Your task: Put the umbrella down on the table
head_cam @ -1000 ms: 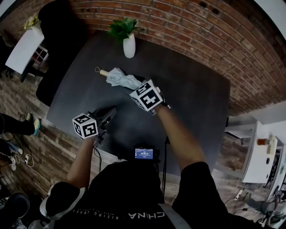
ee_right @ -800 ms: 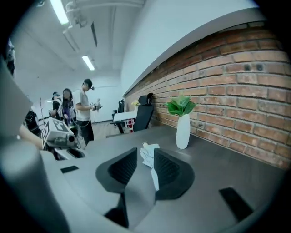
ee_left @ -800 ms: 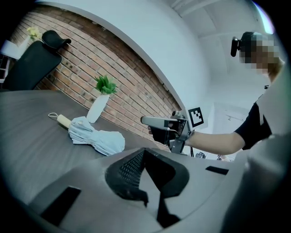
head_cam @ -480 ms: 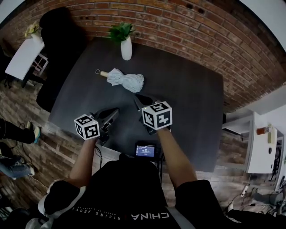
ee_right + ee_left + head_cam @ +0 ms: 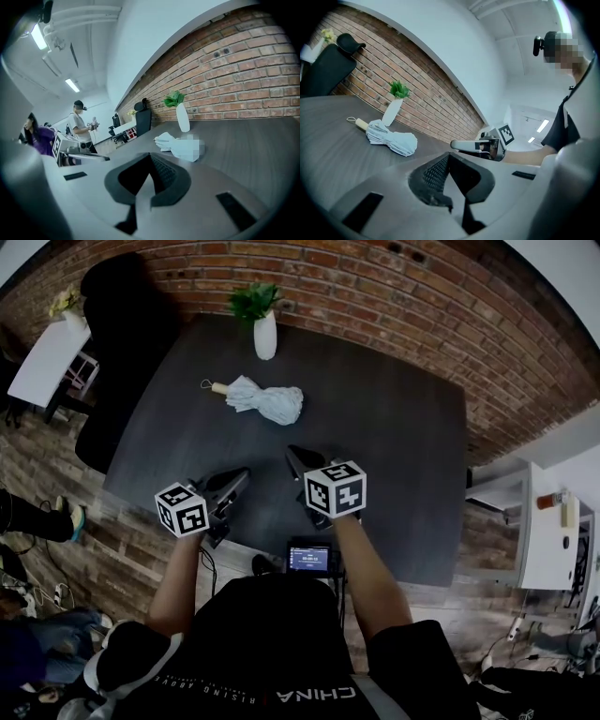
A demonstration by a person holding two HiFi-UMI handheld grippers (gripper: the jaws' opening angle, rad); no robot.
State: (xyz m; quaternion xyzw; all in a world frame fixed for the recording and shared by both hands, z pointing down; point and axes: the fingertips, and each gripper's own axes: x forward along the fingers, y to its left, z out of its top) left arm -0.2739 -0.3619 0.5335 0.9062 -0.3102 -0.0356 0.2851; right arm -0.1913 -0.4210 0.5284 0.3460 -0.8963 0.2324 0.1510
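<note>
Hovering lower left of centre, the left tool is clenched on nothing. Folded umbrella lies flat on the dark bench, just below the white vase up top. Right tool, mid-frame, is clamped tight and empty too, well apart from it.

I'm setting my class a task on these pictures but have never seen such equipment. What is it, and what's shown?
A person holds two hand-worked claws. One picture looks down from a head camera; the other two look along each claw. On the dark grey table lies a folded pale blue umbrella, with a white vase of green leaves standing beyond it. The left claw and the right claw are both shut and empty, short of the umbrella.
</note>
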